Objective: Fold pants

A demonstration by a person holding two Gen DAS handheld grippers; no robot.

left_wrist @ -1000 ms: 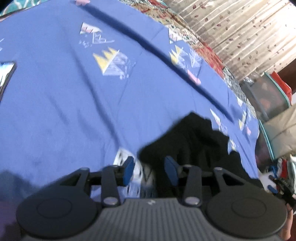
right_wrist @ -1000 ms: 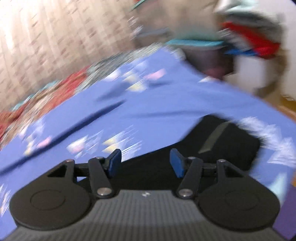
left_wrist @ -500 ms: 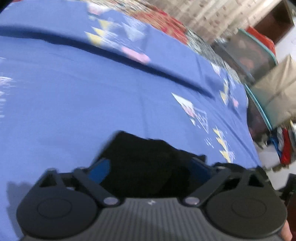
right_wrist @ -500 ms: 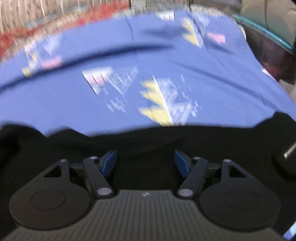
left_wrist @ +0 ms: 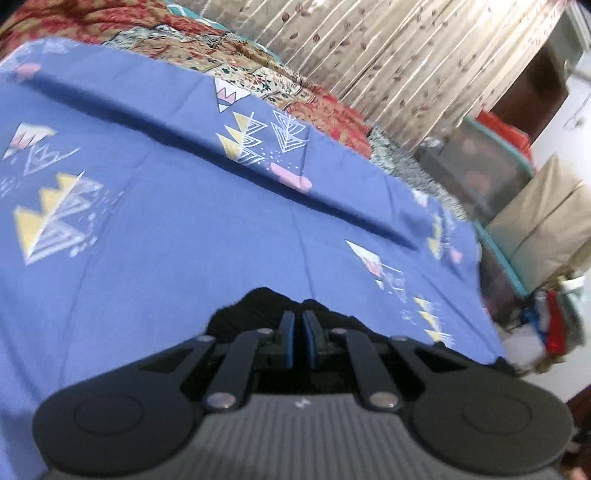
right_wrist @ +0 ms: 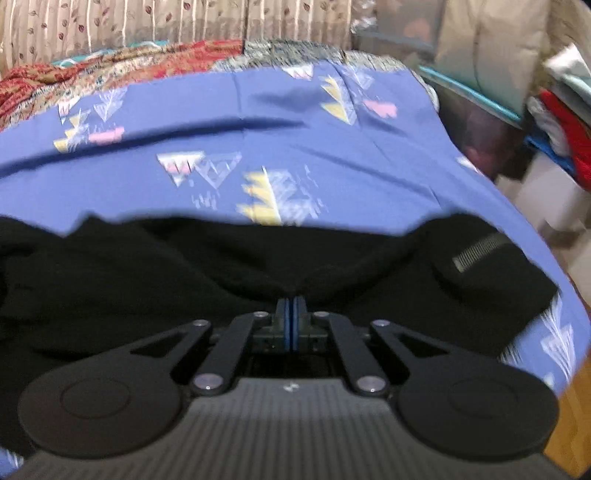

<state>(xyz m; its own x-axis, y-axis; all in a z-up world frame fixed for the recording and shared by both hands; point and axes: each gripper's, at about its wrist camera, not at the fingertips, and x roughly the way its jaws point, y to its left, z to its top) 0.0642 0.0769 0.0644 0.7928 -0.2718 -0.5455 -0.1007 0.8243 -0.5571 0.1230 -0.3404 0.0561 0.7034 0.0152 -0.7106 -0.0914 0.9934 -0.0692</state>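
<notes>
Pants (right_wrist: 221,273), black, on a blue sheet (right_wrist: 258,147), pinched by 2 grippers.
Left gripper (left_wrist: 299,325) and right gripper (right_wrist: 291,308) look clamped on fabric; both should lift evenly, keeping edges aligned.

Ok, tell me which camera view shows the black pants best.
The right wrist view. There the black pants spread across the blue sheet, zipper visible. The left wrist view shows only a small bunched bit at the left gripper.

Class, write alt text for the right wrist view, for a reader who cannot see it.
The right tongs are shut on a pinch of the black pants, which lie crumpled across a blue patterned bedsheet. Beyond are a floral quilt and striped curtains.
</notes>
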